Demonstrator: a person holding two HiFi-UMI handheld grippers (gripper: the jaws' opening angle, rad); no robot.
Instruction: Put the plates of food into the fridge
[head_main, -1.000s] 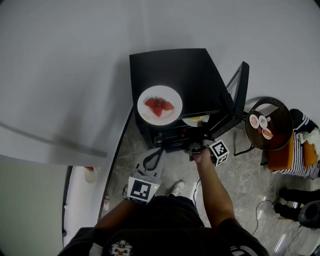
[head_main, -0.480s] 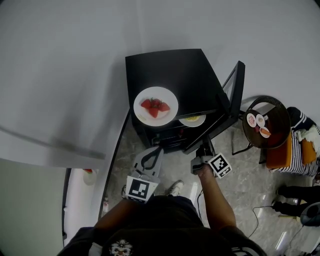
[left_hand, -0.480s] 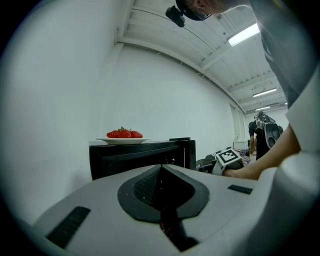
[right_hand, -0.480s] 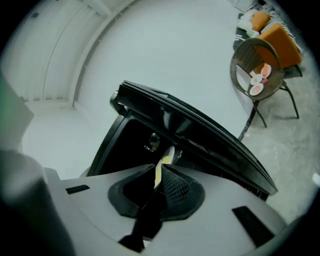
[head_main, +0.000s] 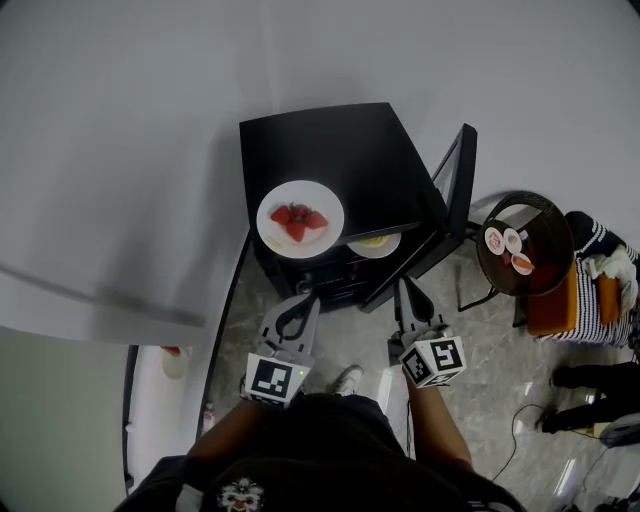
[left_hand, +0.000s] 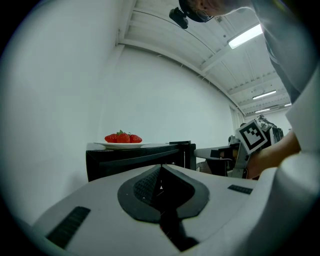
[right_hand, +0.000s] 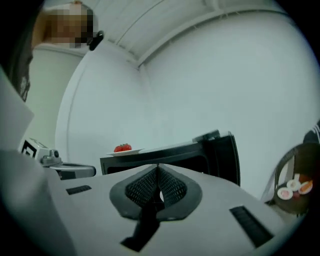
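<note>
White walls (head_main: 150, 120) and a grey veined stone floor (head_main: 480, 340) enclose the work area. A black mini fridge (head_main: 340, 150) stands against the wall. It is box-shaped with a smooth matt top, and its door (head_main: 458, 185) is swung open at the fridge's right side.

Markings: each gripper's cube bears black-and-white square patterns. The pale print on the person's dark shirt (head_main: 240, 495) is too small to read.

Left gripper (head_main: 310, 298): the tongs are pressed together with nothing between them. It sits in front of the fridge's left half, aimed at it and clear of it.

Right gripper (head_main: 402, 284): the tongs have just been closing and now meet, the dark ribbed pads face to face with nothing between them. It sits in front of the fridge, near the open door's lower edge and apart from the fridge body.

Both grippers have pale grey moulded shells with dark textured pad insets.

Task items: a round white plate (head_main: 275, 235) carrying red strawberries (head_main: 297, 220) with green caps rests on the fridge's top, at its front left. A second plate (head_main: 388, 247), also round and white and holding yellow food, shows in the fridge's open compartment just below the front edge of the top.

Beyond the open door, to the fridge's right, is a round dark bench (head_main: 548, 232) with a raised rim. It carries three small dishes (head_main: 510, 248).
</note>
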